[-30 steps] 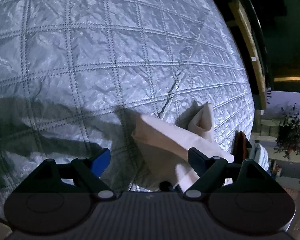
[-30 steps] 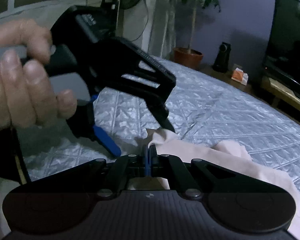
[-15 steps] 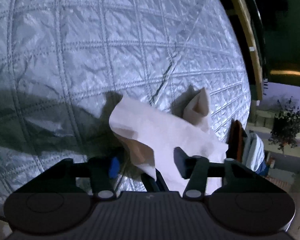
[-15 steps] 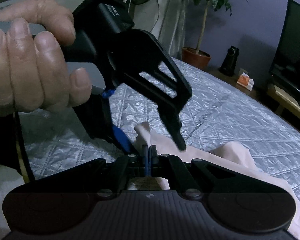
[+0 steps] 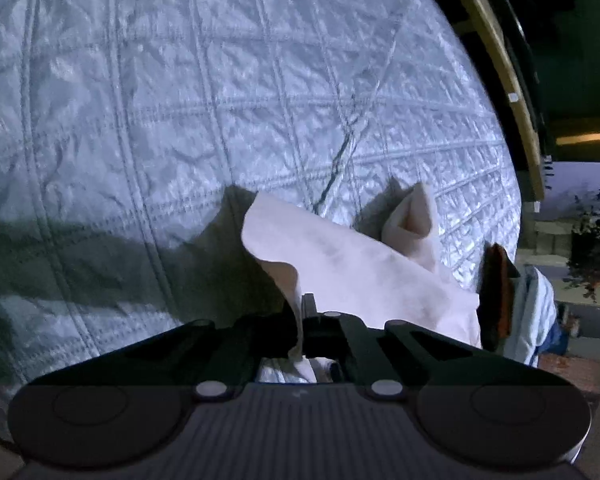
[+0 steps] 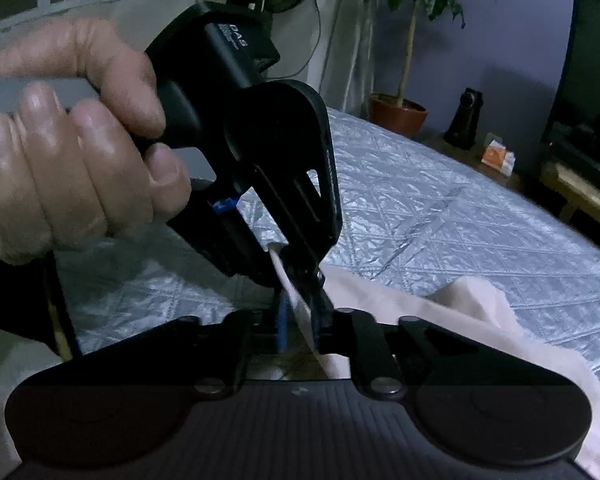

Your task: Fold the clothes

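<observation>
A: Where is the pink garment (image 5: 364, 264) just now?

B: On the silver quilted bed cover (image 5: 180, 120), at the near edge, bunched up. One edge is lifted off the cover and runs straight into the left claw (image 5: 306, 320), whose two fingers are pressed together on the cloth with no gap showing.

A: And the rest of it?

B: From that pinch the fabric spreads away to the right. A folded peak of it stands up further back, toward the right edge of the bed.

A: What of the right claw (image 6: 300, 320)?

B: Drawn together as well, on the same garment (image 6: 480, 320). A thin edge of cloth comes up between its fingers, and the body of the garment trails off to the right and down past the lower right corner of that view.

A: How do the two claws sit to each other?

B: Very close. In the right wrist view the left claw (image 6: 300, 276) comes down from the upper left, gripped by the person's left hand (image 6: 60, 152), and its tips meet the cloth just above the right claw's tips. Whether the two tools actually touch I cannot tell.

A: Anything else around?

B: A potted plant (image 6: 404, 40) behind the bed, a dark television (image 6: 584, 92) at the right, and a small orange box (image 6: 496, 156) near it.
</observation>
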